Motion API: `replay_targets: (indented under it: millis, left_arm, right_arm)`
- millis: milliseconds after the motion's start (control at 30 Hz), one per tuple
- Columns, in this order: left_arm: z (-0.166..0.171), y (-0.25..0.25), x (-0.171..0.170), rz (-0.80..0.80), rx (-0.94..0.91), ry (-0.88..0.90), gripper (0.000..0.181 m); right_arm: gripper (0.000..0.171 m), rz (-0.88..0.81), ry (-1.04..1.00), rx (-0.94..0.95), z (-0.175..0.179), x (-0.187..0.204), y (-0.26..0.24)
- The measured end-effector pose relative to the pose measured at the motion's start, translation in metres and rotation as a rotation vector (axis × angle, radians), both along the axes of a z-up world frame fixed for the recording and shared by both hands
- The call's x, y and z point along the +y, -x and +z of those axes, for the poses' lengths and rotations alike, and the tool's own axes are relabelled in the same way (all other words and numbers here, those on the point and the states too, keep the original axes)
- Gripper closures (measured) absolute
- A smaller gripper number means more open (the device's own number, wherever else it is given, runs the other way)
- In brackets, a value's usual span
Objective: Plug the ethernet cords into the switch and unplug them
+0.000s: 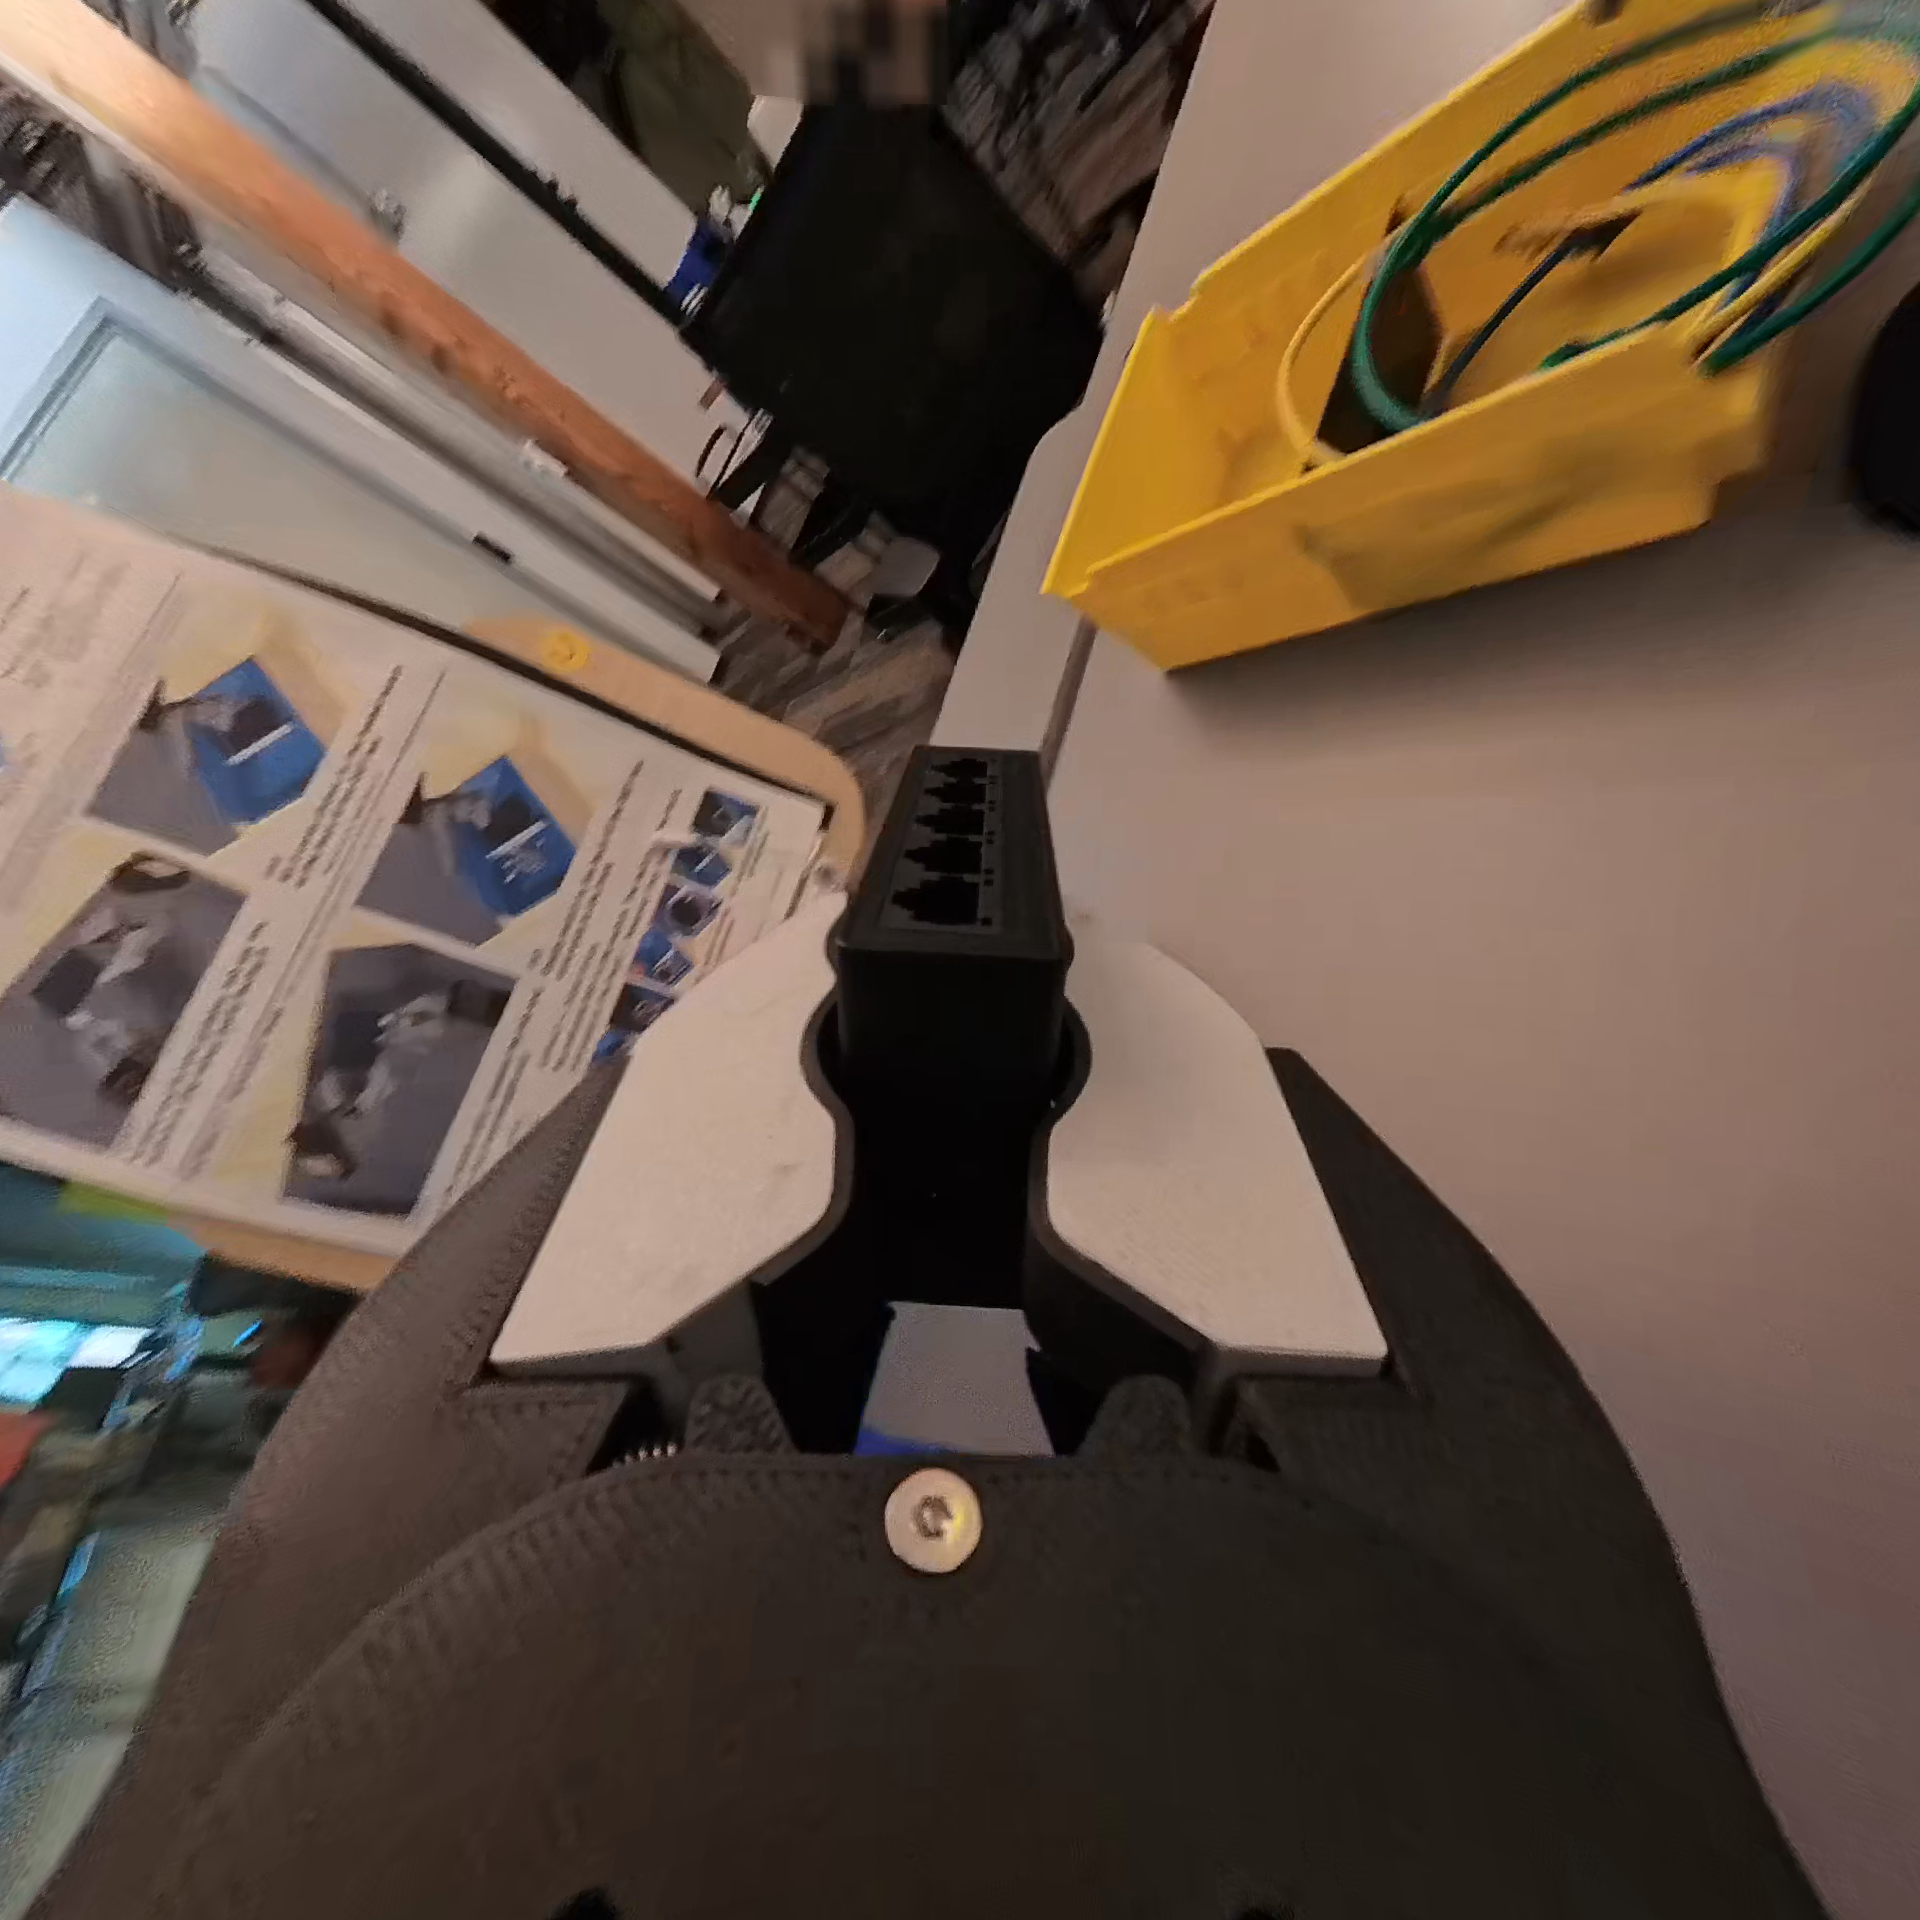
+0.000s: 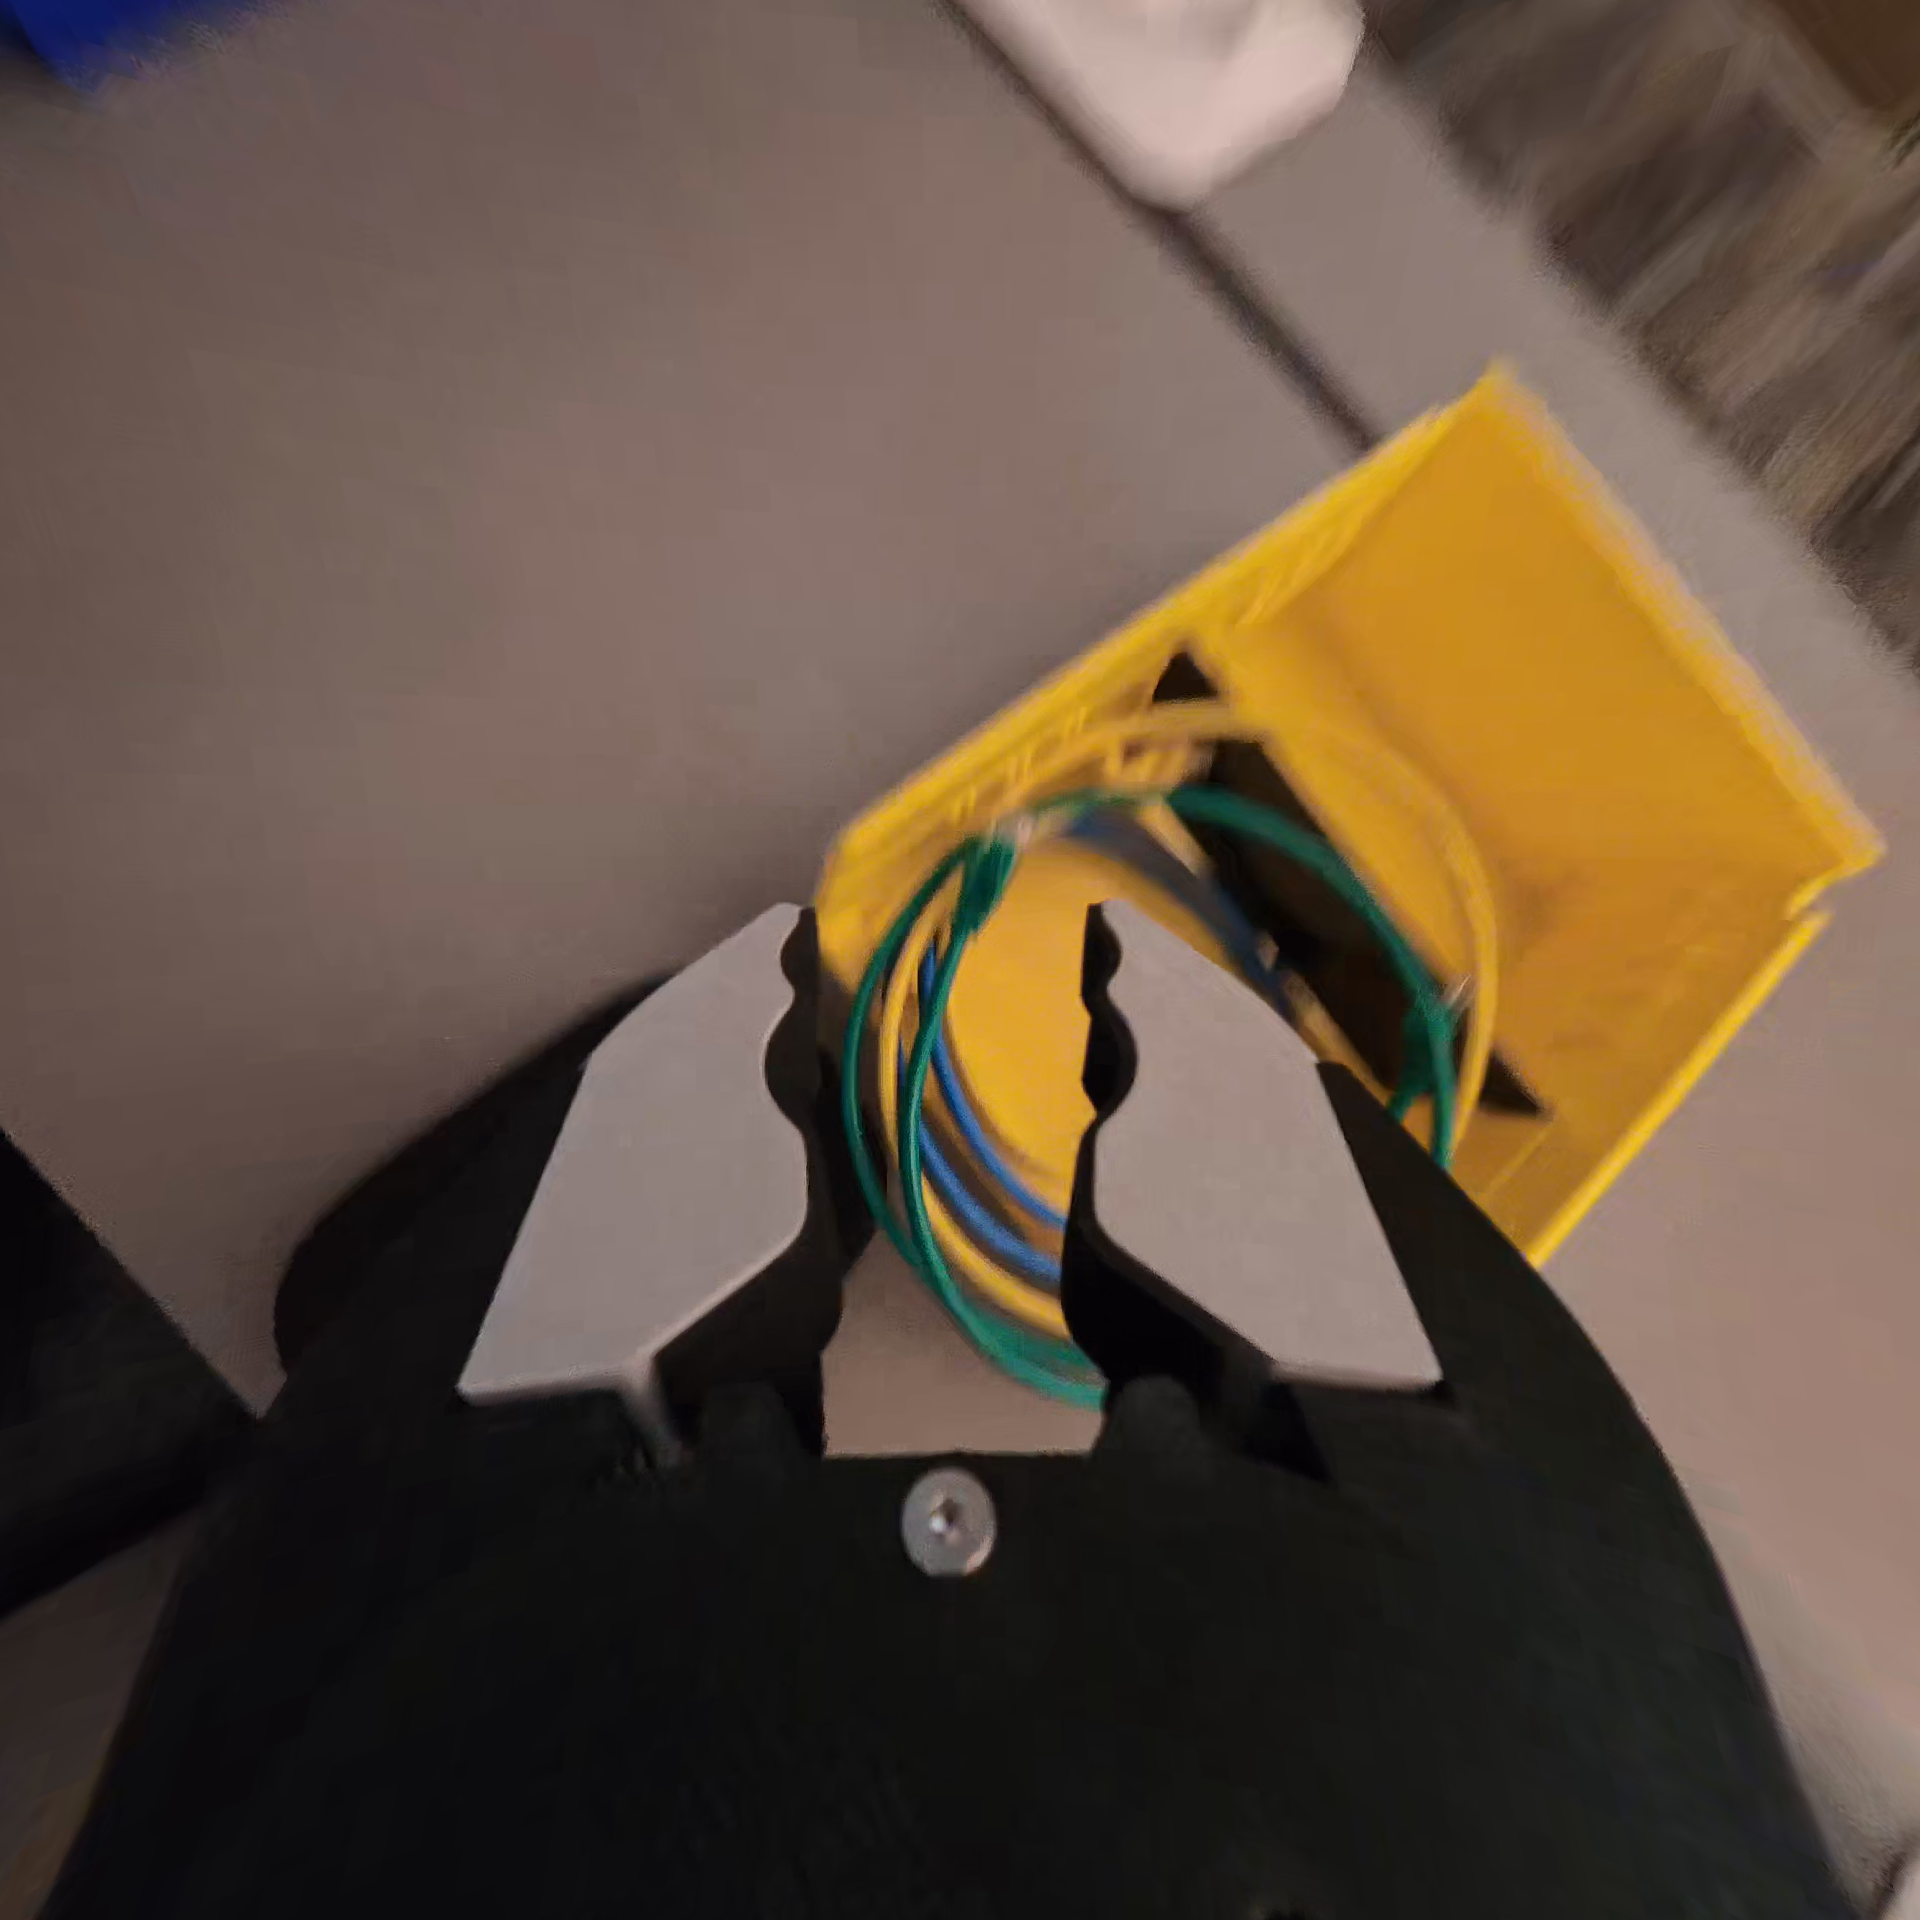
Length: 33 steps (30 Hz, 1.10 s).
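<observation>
My left gripper [image 1: 954, 966] is shut on a black network switch [image 1: 956, 883], held up off the grey table with its row of empty ports facing the camera. A yellow bin [image 1: 1382, 520] at the upper right holds coiled green, blue and yellow ethernet cords [image 1: 1558, 239]. In the right wrist view my right gripper [image 2: 940, 925] is open over the near end of the yellow bin [image 2: 1558, 748]. The green cord [image 2: 883, 1091] and blue cord [image 2: 966, 1143] loop between its fingers, but the jaws do not close on them. The view is blurred.
The grey table [image 1: 1455, 1039] runs under the bin. Its edge lies just left of the switch. A board with printed instruction sheets [image 1: 312, 883] stands beyond that edge at the left. A dark object [image 1: 1886, 416] sits at the far right by the bin. Tip to tip, the grippers are about 30 cm apart.
</observation>
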<state>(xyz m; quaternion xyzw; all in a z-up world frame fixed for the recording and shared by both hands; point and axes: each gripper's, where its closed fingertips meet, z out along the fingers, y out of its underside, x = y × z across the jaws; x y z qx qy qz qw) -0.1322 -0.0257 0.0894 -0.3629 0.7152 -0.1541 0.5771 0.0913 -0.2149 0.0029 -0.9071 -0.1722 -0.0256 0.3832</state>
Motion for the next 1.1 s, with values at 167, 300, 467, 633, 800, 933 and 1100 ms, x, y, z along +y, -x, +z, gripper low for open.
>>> replay_targets:
  millis: [167, 300, 467, 633, 800, 933, 1100]
  left_arm:
    - [-0.006, -0.013, -0.046, -0.224, -0.001, 0.114, 0.151]
    - [-0.017, -0.019, -0.065, -0.272, 0.036, 0.079, 0.151]
    - [-0.031, -0.024, -0.074, -0.277, 0.087, 0.011, 0.151]
    - [-0.03, -0.023, -0.081, -0.307, 0.081, 0.011, 0.151]
    - [-0.034, -0.019, -0.085, -0.34, 0.109, 0.025, 0.151]
    - [-0.025, -0.017, -0.059, -0.217, 0.046, -0.008, 0.142]
    - [-0.003, 0.001, -0.02, -0.094, -0.027, 0.065, 0.134]
  right_arm:
    - [0.122, 0.259, -0.463, -0.064, 0.091, 0.04, 0.101]
    - [0.125, 0.465, -0.532, -0.303, 0.095, 0.076, 0.181]
    - [0.129, 0.585, -0.453, -0.35, 0.085, 0.107, 0.222]
    - [0.137, 0.618, -0.303, -0.461, 0.066, 0.112, 0.214]
    - [0.143, 0.641, -0.271, -0.515, 0.059, 0.109, 0.214]
    - [0.143, 0.572, -0.25, -0.63, 0.068, 0.111, 0.186]
    - [0.143, 0.36, -0.03, -0.754, 0.083, 0.123, 0.04]
